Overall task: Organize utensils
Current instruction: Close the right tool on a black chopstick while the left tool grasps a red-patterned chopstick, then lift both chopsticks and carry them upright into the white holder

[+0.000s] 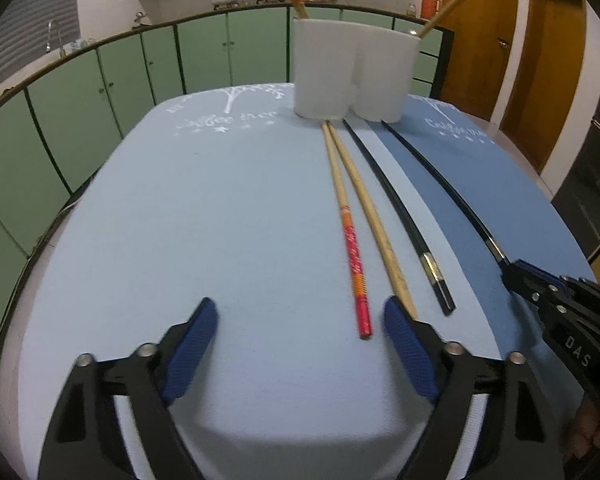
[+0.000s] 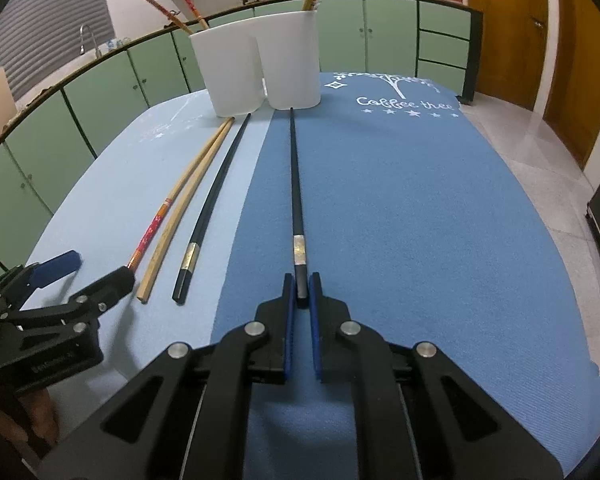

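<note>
A white two-compartment holder (image 1: 352, 68) (image 2: 260, 64) stands at the far end of the table with chopsticks sticking out of it. On the table lie a red-handled chopstick (image 1: 350, 236) (image 2: 156, 224), a plain wooden chopstick (image 1: 374, 220) (image 2: 176, 216) and a black chopstick (image 1: 400, 208) (image 2: 212, 204). My right gripper (image 2: 302, 290) (image 1: 512, 272) is shut on the handle end of a second black chopstick (image 2: 294, 184) (image 1: 444, 172), which lies along the dark blue mat. My left gripper (image 1: 300, 320) (image 2: 100, 270) is open and empty, low over the light mat, its right finger beside the wooden chopstick's end.
The table carries a light blue mat (image 1: 180, 220) and a dark blue mat (image 2: 420, 220). Green cabinets (image 1: 120, 80) with a counter run behind it. Wooden doors (image 1: 540, 60) stand at the right.
</note>
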The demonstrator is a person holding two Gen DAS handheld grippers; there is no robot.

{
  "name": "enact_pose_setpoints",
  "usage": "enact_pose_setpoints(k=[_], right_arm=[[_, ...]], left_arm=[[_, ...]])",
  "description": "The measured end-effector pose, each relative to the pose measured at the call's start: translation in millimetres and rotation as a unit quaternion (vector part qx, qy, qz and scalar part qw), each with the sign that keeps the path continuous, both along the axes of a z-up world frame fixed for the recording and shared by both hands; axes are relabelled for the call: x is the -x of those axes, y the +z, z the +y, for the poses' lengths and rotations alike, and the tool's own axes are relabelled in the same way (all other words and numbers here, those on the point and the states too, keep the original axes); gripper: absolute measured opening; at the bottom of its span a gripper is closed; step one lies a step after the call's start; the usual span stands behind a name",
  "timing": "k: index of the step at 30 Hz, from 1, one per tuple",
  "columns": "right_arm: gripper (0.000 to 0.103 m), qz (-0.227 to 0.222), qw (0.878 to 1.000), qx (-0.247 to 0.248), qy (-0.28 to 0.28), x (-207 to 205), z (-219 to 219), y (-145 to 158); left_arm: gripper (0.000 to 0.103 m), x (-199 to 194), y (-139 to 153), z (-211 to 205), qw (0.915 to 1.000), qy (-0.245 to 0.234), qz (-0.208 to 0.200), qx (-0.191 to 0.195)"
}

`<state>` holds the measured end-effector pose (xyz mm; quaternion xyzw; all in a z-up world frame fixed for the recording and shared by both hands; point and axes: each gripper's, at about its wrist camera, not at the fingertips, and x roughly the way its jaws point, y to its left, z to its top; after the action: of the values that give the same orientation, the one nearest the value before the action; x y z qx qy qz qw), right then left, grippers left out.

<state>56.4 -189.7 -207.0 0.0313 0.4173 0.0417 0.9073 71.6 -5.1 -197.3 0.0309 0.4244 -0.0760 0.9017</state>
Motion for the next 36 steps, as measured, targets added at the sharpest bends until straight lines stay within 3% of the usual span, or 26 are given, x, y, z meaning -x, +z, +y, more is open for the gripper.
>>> enact_pose_setpoints(k=[12, 18, 24, 36], right_arm=[[0.007, -0.008, 1.000, 0.001, 0.006, 1, -1, -2], [0.006, -0.009, 1.000, -0.002, 0.007, -1, -1, -2], [0.006, -0.002, 1.000, -0.006, 0.013, -1, -5, 3], [0.006, -0.063, 0.998, -0.008, 0.019, 11, -27, 65]], left_arm=[[0.041, 10, 0, -15, 0.9998, -0.009, -0.017, -0.001], [0.008, 10, 0, -17, 0.9997, -0.002, -0.024, 0.000], [0.006, 10, 9, -13, 0.9997, -0.005, -0.023, 0.011], [0.005, 23, 85, -7, 0.9955, -0.030, -0.090, 0.006]])
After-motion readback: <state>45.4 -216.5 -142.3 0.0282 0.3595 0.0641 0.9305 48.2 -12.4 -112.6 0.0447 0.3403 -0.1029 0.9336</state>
